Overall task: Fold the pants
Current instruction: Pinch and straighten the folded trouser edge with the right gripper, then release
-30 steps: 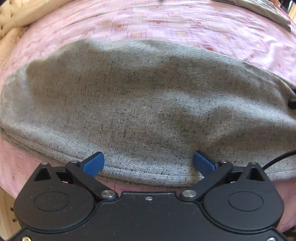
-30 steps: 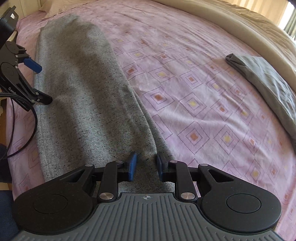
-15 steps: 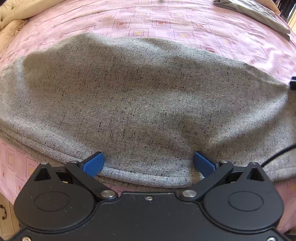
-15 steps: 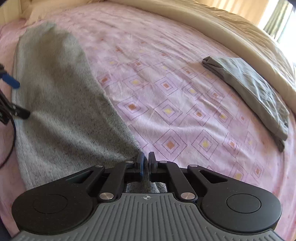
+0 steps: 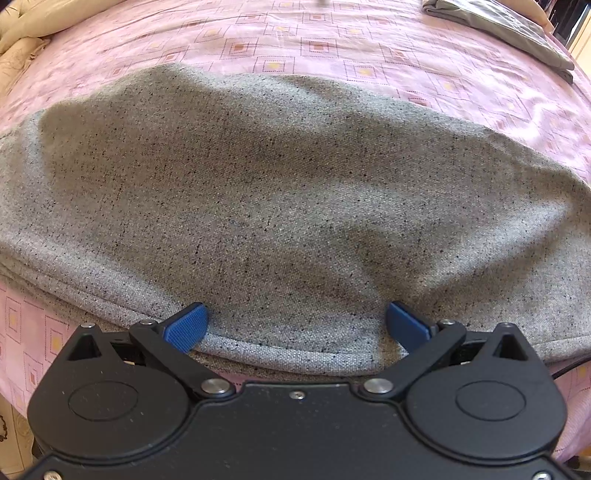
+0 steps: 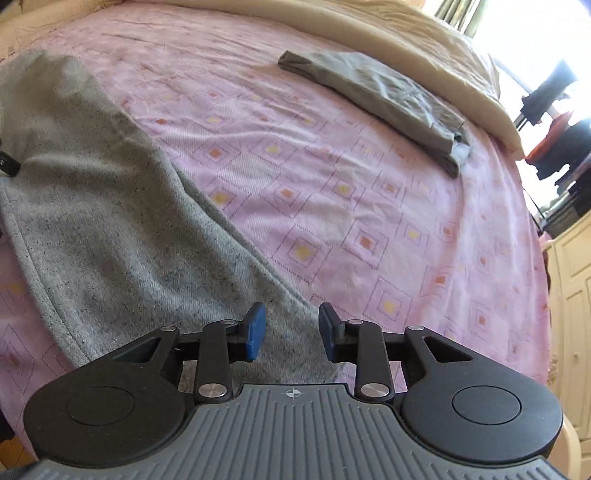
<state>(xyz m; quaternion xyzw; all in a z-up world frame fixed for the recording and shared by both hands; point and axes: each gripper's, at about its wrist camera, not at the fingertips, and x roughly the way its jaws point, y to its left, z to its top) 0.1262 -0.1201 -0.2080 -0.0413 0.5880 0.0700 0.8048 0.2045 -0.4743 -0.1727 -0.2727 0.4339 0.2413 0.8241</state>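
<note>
Grey speckled pants (image 5: 288,206) lie on the pink patterned bedsheet (image 5: 317,48), folded lengthwise; they also show in the right wrist view (image 6: 110,221). My left gripper (image 5: 295,325) is wide open, its blue pads (image 5: 184,326) straddling the near hem edge of the pants. My right gripper (image 6: 291,330) is partly open over one end of the pants, pads (image 6: 255,330) apart, with fabric lying between and below them, not clamped.
A second pair of folded grey pants (image 6: 373,99) lies further across the bed, also at the top right of the left wrist view (image 5: 506,29). A cream duvet (image 6: 369,26) lines the far side. A white cabinet (image 6: 572,314) stands at the right.
My right gripper closed on the pants end half a second ago and has now opened again, tilting and shifting. The left gripper stayed wide open and moved closer over the fabric.
</note>
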